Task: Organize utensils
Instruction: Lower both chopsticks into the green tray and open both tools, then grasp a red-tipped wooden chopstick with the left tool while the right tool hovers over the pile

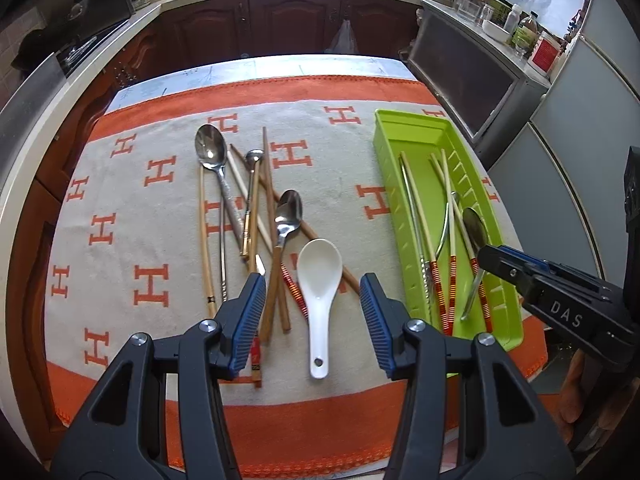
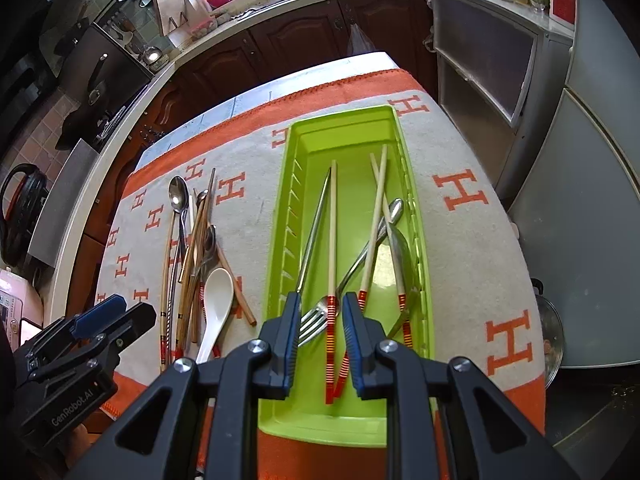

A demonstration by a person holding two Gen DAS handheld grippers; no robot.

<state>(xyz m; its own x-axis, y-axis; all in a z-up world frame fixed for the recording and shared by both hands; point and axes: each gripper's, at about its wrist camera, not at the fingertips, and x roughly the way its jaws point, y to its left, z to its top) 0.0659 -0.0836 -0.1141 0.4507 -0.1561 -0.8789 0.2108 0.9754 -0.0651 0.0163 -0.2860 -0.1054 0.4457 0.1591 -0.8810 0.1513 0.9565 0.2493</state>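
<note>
A white ceramic spoon (image 1: pixel 320 280) lies on the orange-and-beige H-patterned cloth (image 1: pixel 120 240), directly between the fingers of my open left gripper (image 1: pixel 314 320), which hovers over it. To its left is a heap of metal spoons (image 1: pixel 211 148) and wooden chopsticks (image 1: pixel 206 248). The green tray (image 2: pixel 280 240) holds red-banded chopsticks (image 2: pixel 331 264), a fork (image 2: pixel 312 324) and a metal spoon (image 2: pixel 400 248). My right gripper (image 2: pixel 322 336) hangs over the tray's near end, fingers part way open; the fork tines and one chopstick lie in the tray below the gap.
The cloth covers a small table with edges close on all sides. Dark wooden cabinets (image 1: pixel 288 20) and a cluttered counter run along the back. A grey fridge (image 2: pixel 592 200) and a glass-door cabinet (image 1: pixel 460 80) stand to the right. A pot lid (image 2: pixel 554 332) sits beside the table.
</note>
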